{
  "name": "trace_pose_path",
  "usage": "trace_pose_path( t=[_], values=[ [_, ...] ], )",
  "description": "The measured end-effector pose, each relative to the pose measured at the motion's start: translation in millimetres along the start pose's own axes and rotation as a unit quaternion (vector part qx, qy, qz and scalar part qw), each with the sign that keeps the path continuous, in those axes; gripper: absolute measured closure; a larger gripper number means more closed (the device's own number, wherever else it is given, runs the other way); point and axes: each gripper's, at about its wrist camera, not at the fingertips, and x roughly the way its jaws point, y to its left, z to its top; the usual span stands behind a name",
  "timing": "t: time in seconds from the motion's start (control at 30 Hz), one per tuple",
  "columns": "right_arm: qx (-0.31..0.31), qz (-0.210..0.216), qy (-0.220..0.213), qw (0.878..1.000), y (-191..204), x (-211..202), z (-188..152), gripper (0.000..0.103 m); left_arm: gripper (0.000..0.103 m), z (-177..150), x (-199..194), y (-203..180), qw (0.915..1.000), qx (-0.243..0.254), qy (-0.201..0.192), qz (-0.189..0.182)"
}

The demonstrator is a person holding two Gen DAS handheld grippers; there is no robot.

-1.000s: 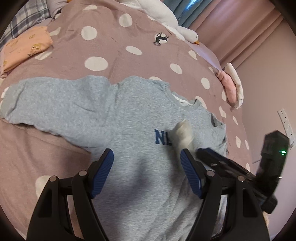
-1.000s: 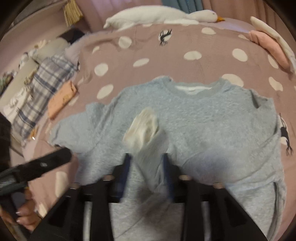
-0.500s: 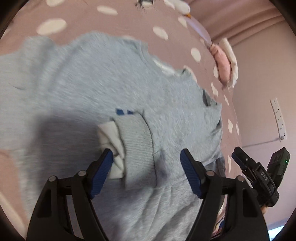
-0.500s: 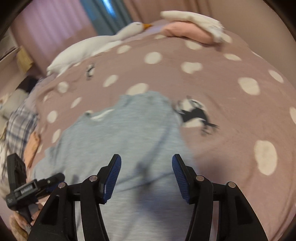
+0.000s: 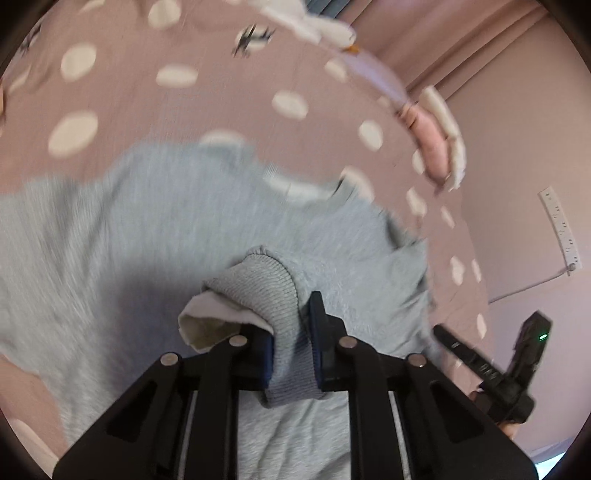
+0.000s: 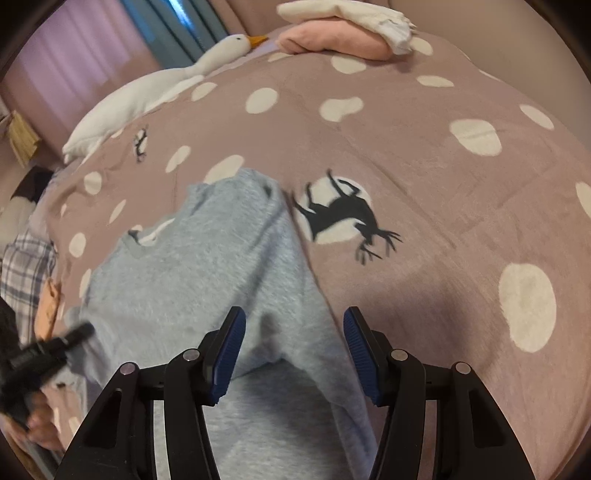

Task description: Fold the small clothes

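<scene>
Bed surface is a mauve-pink duvet [image 6: 424,155] with white polka dots and black reindeer-like silhouettes [image 6: 343,216] printed on some dots; it fills most of both views, slightly rumpled. Grey sweatshirt [image 5: 147,240] lies spread flat on the duvet, neckline toward the far side of the bed, white inner neck label showing. Left gripper [image 5: 291,345] has its blue-padded fingers closed tight on the ribbed sleeve cuff [image 5: 273,284], which is pulled in over the sweatshirt body with a bit of white lining poking out at the cuff opening; left view is motion-blurred. Right gripper [image 6: 293,354] hovers over the right edge of the sweatshirt, fingers spread wide apart, nothing between them but fabric below; whether they touch it is unclear. In the left wrist view the right gripper shows at the lower right edge with a green LED lit. White goose plush [image 6: 147,88] with orange beak lies along the far edge of the bed. Folded pink garment [image 6: 336,42] with a white garment stacked on top sits at the far right corner of the bed. Plaid cloth [image 6: 26,266] and an orange-peach item [image 6: 50,306] sit at the left side. Room: pink wall, pink curtains plus a teal curtain [image 6: 166,26] behind the goose, white power strip [image 5: 559,229] mounted on the wall with its cable trailing down.
</scene>
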Motion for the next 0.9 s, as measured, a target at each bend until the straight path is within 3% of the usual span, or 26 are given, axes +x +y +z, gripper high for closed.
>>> trace_pose_path(
  t=[0.13,0.23,0.43,0.9],
  values=[
    [-0.011,0.009,-0.005,1.000,9.2,-0.5,3.3,0.046,0.088,18.4,-28.3,-9.7,0.9986,0.030,-0.041,0.017],
    [-0.017,0.019,0.000,1.000,17.4,3.2,2.9,0.046,0.088,27.1,-43.0,-8.5,0.9953,0.052,-0.064,0.051],
    [-0.036,0.023,0.016,0.999,32.6,15.8,-4.8,0.049,0.087,26.8,-31.9,9.1,0.9953,0.052,-0.037,0.073],
    [-0.050,0.000,0.032,0.998,42.6,28.5,-13.2,0.050,0.086,6.8,-10.8,56.8,0.9939,0.001,0.017,0.109]
  ],
)
